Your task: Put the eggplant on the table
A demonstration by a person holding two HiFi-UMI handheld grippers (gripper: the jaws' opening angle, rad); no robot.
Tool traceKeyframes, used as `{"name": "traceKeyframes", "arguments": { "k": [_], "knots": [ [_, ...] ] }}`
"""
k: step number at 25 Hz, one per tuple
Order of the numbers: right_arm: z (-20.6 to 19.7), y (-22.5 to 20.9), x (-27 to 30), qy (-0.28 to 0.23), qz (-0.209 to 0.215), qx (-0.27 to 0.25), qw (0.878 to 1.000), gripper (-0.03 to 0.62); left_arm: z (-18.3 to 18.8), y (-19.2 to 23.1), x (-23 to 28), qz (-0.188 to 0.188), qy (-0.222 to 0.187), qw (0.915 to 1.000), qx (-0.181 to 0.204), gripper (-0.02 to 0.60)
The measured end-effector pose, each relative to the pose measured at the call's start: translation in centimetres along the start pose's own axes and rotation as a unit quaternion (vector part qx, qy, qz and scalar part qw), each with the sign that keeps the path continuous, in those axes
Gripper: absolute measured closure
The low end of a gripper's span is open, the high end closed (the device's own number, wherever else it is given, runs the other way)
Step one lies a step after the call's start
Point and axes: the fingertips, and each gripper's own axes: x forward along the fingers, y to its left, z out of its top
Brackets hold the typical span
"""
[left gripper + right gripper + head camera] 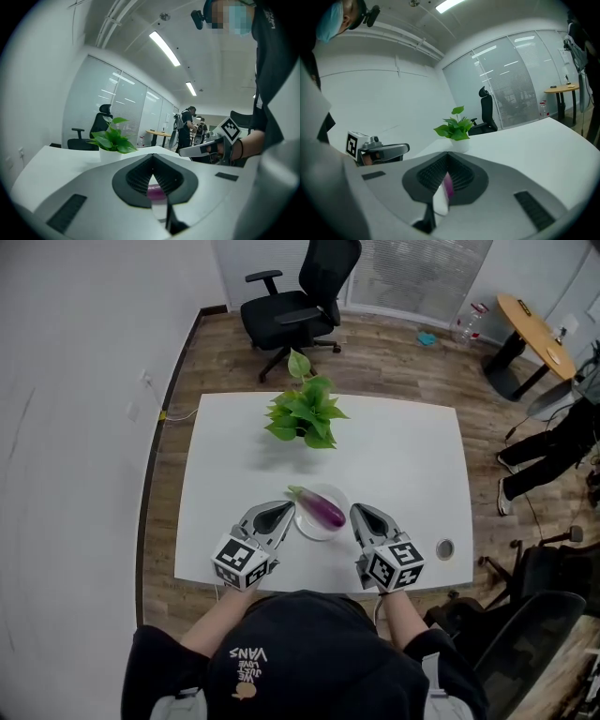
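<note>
Lower centre: the person's dark shirt (281, 652). Above it, left gripper (284, 511) and right gripper (359, 513), both closed and empty, flank the eggplant (322, 508) on its white plate (307, 525)

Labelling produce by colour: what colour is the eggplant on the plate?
The eggplant is purple with a green stem; clearest in the head view.

purple eggplant (321, 508), green stem; white plate (304, 522); white table (412, 456); green plant (302, 413); grey left gripper (281, 511) and right gripper (358, 512), black-and-white square markers (242, 562); black chair (305, 296); brown wood-plank floor (394, 357)
</note>
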Motion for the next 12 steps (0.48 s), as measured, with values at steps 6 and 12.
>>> {"name": "traceKeyframes", "arguments": {
  "k": [6,12],
  "knots": [
    [0.29,0.34,-0.05,-0.007,0.0,-0.001,1.0,0.576,-0.23,-0.55,0.1,-0.006,0.003,0.9999,0.009,0.571],
    [0.53,0.77,0.27,-0.007,-0.001,-0.003,1.0,0.576,0.31,-0.26,0.03,-0.005,-0.003,1.0,0.007,0.571]
  ]
}}
